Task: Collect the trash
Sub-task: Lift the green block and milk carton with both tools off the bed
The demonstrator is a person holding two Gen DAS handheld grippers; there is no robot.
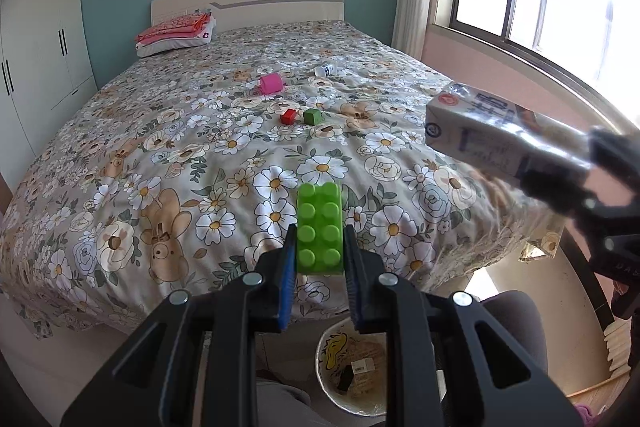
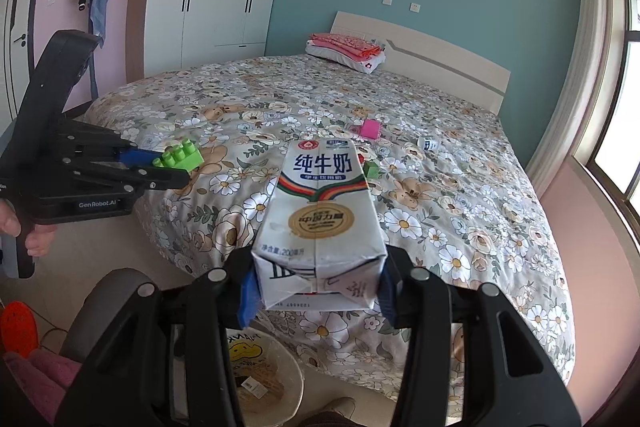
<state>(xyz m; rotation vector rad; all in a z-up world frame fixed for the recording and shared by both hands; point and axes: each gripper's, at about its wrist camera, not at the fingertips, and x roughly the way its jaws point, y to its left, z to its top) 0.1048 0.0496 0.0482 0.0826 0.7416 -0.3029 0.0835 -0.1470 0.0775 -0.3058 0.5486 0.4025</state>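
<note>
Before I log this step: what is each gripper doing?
Left gripper: closed on the green toy brick.
Right gripper: closed on the milk carton.

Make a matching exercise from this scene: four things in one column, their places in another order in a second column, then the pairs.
Things:
1. green building brick
2. milk carton
3. pink folded clothes
4. trash bin

Places:
A. on the pillow by the headboard
B. on the floor at the foot of the bed
C. in the right gripper
D. in the left gripper

Pairs: 1-D, 2-C, 3-A, 4-B
</note>
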